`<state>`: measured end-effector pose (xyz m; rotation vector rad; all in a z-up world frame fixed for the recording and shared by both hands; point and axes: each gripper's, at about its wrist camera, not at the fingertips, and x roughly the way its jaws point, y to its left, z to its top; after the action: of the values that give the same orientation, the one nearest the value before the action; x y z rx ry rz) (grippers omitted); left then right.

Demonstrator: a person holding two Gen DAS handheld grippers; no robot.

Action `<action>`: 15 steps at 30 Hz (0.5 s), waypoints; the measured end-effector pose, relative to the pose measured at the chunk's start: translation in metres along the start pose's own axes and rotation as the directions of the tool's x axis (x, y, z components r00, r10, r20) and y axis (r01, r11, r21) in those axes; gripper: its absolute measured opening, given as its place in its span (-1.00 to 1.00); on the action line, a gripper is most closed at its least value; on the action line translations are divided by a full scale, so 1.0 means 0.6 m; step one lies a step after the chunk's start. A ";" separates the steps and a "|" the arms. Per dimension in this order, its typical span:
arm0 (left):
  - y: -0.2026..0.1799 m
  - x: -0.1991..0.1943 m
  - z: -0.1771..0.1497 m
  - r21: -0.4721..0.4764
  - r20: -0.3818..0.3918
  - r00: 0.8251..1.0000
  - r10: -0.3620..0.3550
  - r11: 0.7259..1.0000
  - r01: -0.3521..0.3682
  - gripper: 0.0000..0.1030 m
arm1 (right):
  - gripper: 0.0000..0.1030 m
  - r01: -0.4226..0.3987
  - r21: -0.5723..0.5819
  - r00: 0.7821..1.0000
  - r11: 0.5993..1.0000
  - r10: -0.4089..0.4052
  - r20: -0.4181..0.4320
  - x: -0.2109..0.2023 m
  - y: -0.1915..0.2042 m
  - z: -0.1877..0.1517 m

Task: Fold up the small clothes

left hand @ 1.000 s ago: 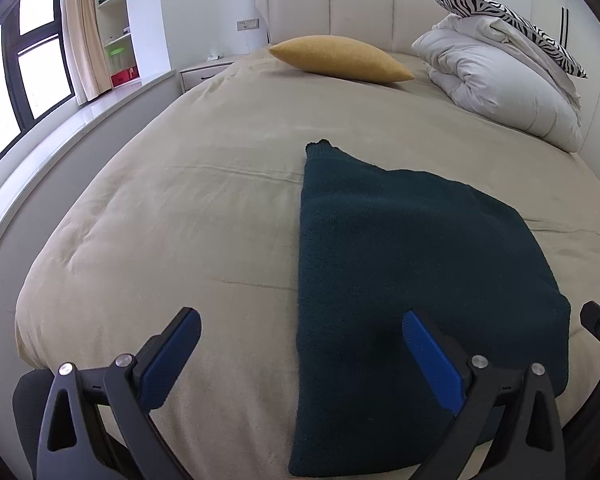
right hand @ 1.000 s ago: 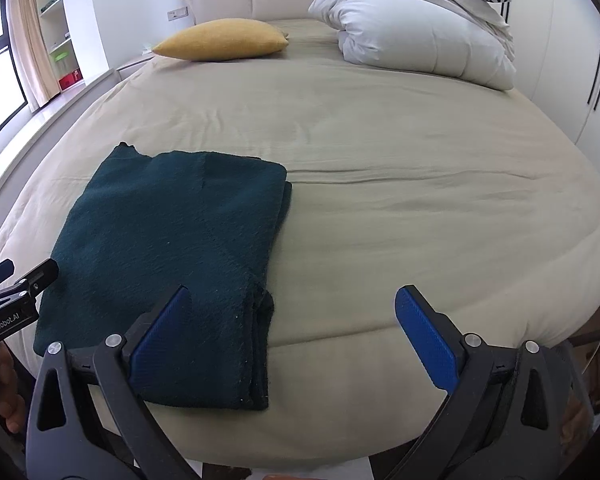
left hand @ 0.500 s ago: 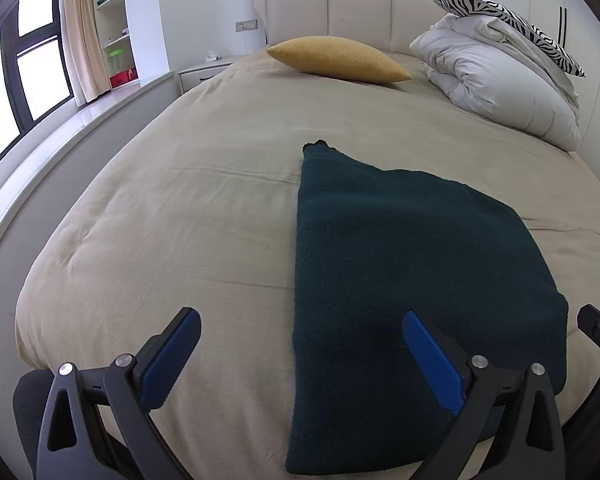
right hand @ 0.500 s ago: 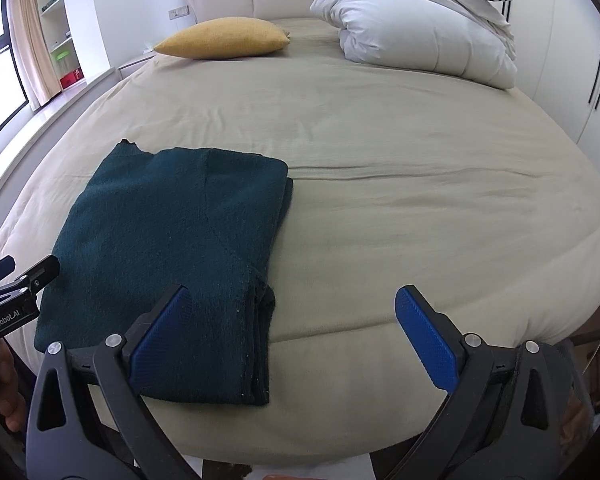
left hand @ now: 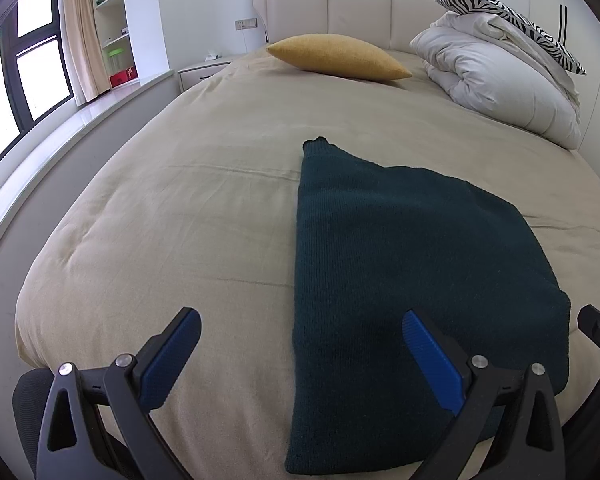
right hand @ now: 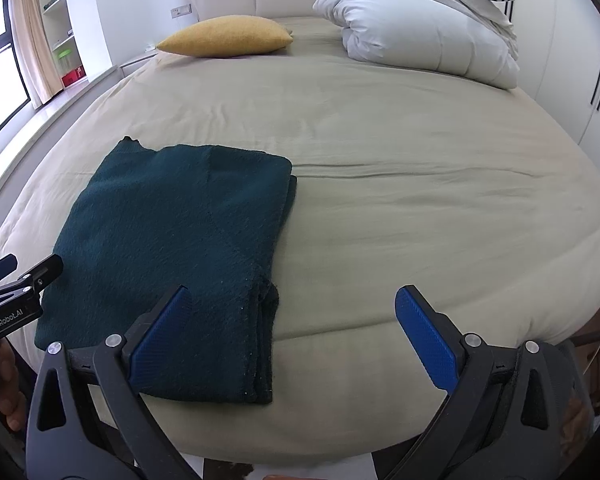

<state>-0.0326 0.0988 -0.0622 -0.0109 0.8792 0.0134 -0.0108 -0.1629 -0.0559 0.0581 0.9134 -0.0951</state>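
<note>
A dark green knitted garment [left hand: 400,248] lies folded flat on the beige bed, near its front edge; it also shows in the right wrist view [right hand: 180,240], with stacked layers along its right side. My left gripper [left hand: 300,354] is open and empty, held just above the garment's near left edge, its right finger over the cloth. My right gripper [right hand: 292,334] is open and empty, above the garment's near right corner. The left gripper's tip shows at the left of the right wrist view [right hand: 20,280].
A yellow pillow [left hand: 336,58] lies near the headboard. A white folded duvet [left hand: 500,84] with a zebra pillow [left hand: 512,12] sits at the back right. A window ledge [left hand: 60,128] and shelves run along the left. The bed's front edge [right hand: 340,440] is close below me.
Both grippers have drifted slightly back from the garment; the garment lies still and both stay open.
</note>
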 end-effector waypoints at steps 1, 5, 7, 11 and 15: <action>0.000 0.002 0.000 0.001 0.000 1.000 -0.001 1.000 0.001 1.00 | 1.00 -0.001 0.000 1.000 1.000 0.001 0.000 0.000 -0.001 0.000; 0.000 0.001 0.000 0.001 0.000 1.000 -0.001 1.000 0.001 1.00 | 1.00 -0.001 0.000 1.000 1.000 0.001 0.000 0.000 0.000 0.000; 0.000 0.002 0.000 0.001 0.000 1.000 0.000 1.000 0.000 1.00 | 1.00 0.000 0.001 1.000 1.000 0.000 0.000 0.000 0.000 0.000; 0.000 0.002 0.000 0.002 0.000 1.000 0.000 1.000 0.000 1.00 | 1.00 0.001 0.001 1.000 1.000 -0.001 -0.001 0.000 0.001 0.000; 0.001 0.001 0.001 0.002 0.000 1.000 -0.001 1.000 0.001 1.00 | 1.00 -0.001 0.000 1.000 1.000 0.001 0.000 0.000 0.001 -0.001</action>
<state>-0.0317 0.0992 -0.0626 -0.0097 0.8793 0.0122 -0.0111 -0.1624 -0.0560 0.0585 0.9135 -0.0939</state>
